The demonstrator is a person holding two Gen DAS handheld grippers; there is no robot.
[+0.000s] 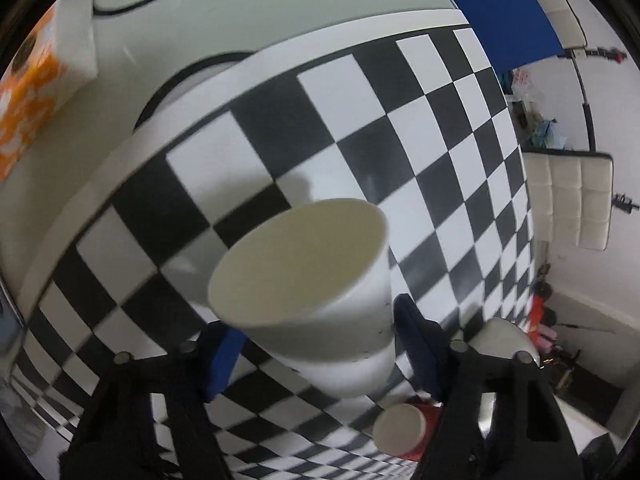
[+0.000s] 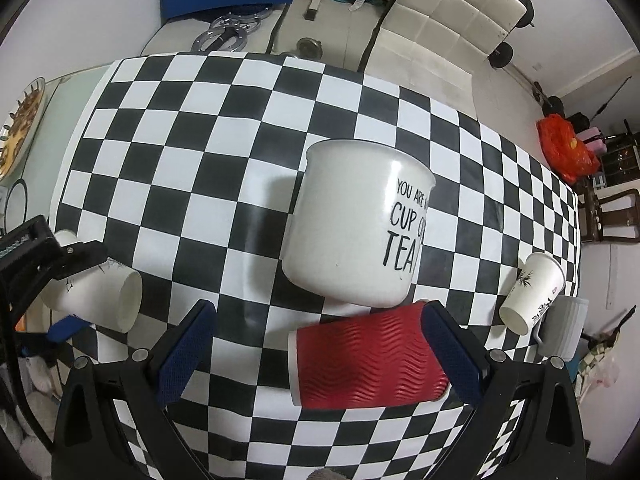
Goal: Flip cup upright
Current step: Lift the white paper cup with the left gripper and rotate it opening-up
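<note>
My left gripper (image 1: 316, 344) is shut on a white paper cup (image 1: 312, 280) and holds it tilted above the checkered table, mouth toward the camera. The same cup (image 2: 100, 294) and left gripper show at the left of the right wrist view. My right gripper (image 2: 320, 344) is open, its blue pads on either side of a red ribbed paper cup (image 2: 366, 358) that lies on its side. The red cup also shows in the left wrist view (image 1: 404, 428). A white "cup of tea" mug (image 2: 352, 220) stands upside down just beyond it.
The checkered tablecloth (image 2: 200, 120) covers the table. A printed white paper cup (image 2: 530, 294) lies on its side at the right edge beside a grey mug (image 2: 564, 328). An orange box (image 1: 36, 92) sits far left. A plate of food (image 2: 20, 128) sits at the left. Chairs stand beyond the table.
</note>
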